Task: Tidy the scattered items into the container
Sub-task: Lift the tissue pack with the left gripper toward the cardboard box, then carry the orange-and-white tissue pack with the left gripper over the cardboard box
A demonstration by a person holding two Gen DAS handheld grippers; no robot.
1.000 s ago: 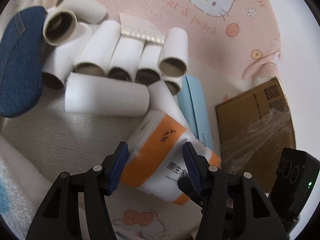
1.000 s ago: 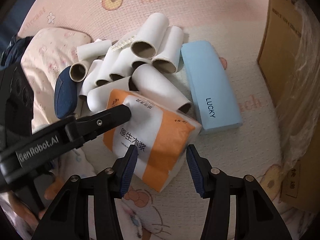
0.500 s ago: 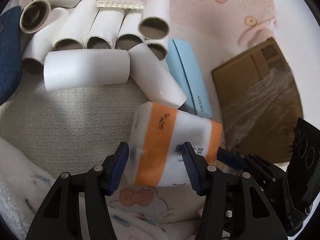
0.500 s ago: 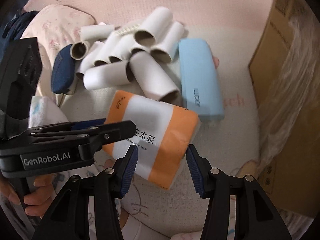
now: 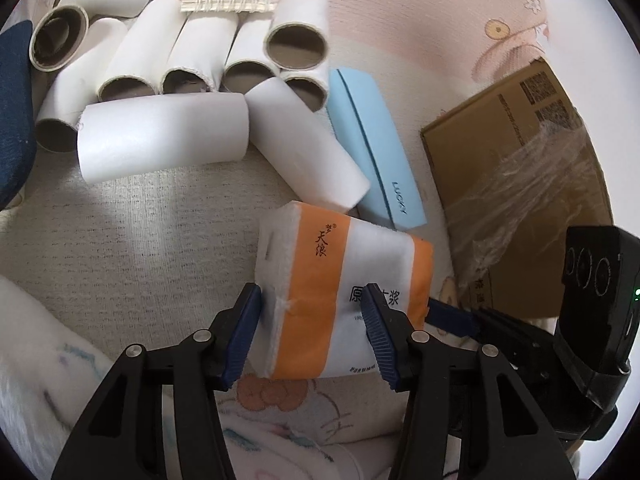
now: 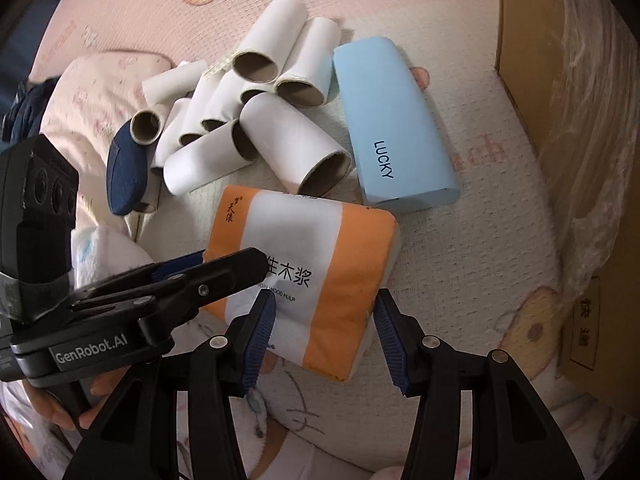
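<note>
- the tissue pack (image 5: 344,296), orange and white, lies on the cartoon-print mat (image 6: 460,272), just in front of the heap of cardboard tubes (image 5: 168,80).
- the left hand-held gripper (image 5: 312,334) straddles the pack's near end; its jaws are closing, the pack between them.
- the right hand-held gripper (image 6: 324,334) is spread around the pack's other corner; whether its pads press it, i cannot tell.
- a light blue "lucky" case (image 6: 394,124) lies beside the tubes.
- the cardboard box (image 5: 520,184), partly wrapped in plastic film, stands at the mat's right edge.
</note>
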